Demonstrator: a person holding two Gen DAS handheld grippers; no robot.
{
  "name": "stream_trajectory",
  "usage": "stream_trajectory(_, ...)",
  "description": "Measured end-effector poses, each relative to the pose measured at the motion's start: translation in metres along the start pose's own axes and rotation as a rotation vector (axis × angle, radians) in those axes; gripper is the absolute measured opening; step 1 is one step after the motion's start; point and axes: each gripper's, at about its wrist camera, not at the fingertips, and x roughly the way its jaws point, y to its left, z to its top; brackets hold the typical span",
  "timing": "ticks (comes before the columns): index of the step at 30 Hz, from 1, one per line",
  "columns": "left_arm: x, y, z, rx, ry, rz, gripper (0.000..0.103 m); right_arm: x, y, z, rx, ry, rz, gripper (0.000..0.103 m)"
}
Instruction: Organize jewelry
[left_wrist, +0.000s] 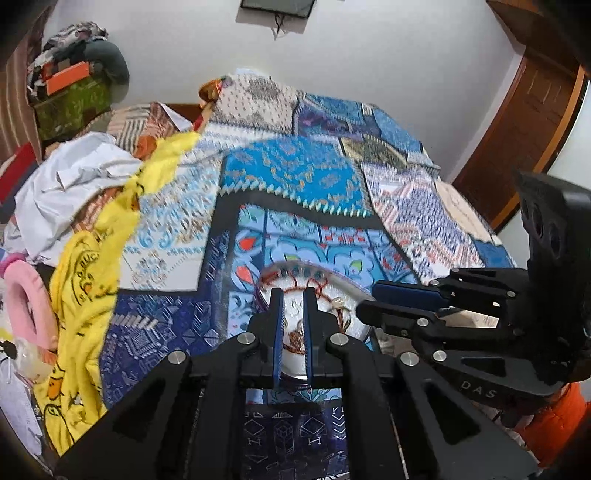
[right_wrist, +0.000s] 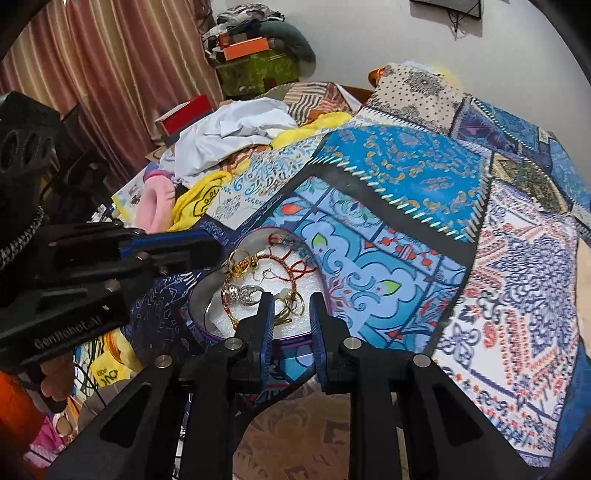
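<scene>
Inside heart tin (right_wrist: 199, 314), tangled jewelry (right_wrist: 266, 280); left tool (left_wrist: 293, 295) closed, right tool (right_wrist: 291, 301) ajar, both empty

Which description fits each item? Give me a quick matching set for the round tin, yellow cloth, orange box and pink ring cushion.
Items:
1 round tin
2 yellow cloth
3 orange box
4 pink ring cushion

Descriptions:
A on top of the green bundle
B holds tangled jewelry on white foam
C beyond the yellow cloth, farthest off the quilt
D draped along the quilt's left side

Pairs: 1-B, 2-D, 3-A, 4-C
</scene>
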Motion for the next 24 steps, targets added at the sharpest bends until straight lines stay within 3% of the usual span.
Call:
stream_trajectory(5, -0.040, -0.008, 0.015, 0.014, -0.112, 0.034, 0.006, -0.040, 0.000, 0.009, 0.019, -0.103, -0.012, 0.020)
stream_trajectory(9, -0.089, -0.026, 0.024, 0.054, -0.258, 0.069, 0.007, -0.092, 0.003, 0.015, 0.031, -0.245, -0.017, 0.020)
stream_trajectory(13, -0.139, -0.050, 0.027, 0.095, -0.415, 0.094, 0.014, -0.147, 0.013, 0.015, 0.026, -0.408, -0.049, 0.026)
stream_trajectory(15, -0.159, -0.060, 0.025, 0.111, -0.488, 0.111, 0.027, -0.176, 0.021, 0.010, 0.024, -0.500, -0.077, 0.042)
stream_trajectory(21, -0.204, -0.081, 0.011, 0.124, -0.652, 0.152, 0.066, -0.234, 0.045, -0.012, 0.027, -0.730, -0.176, 0.070)
stream_trajectory(24, -0.215, -0.085, 0.005, 0.113, -0.697, 0.172, 0.074, -0.247, 0.051, -0.021, 0.046, -0.790, -0.216, 0.085)
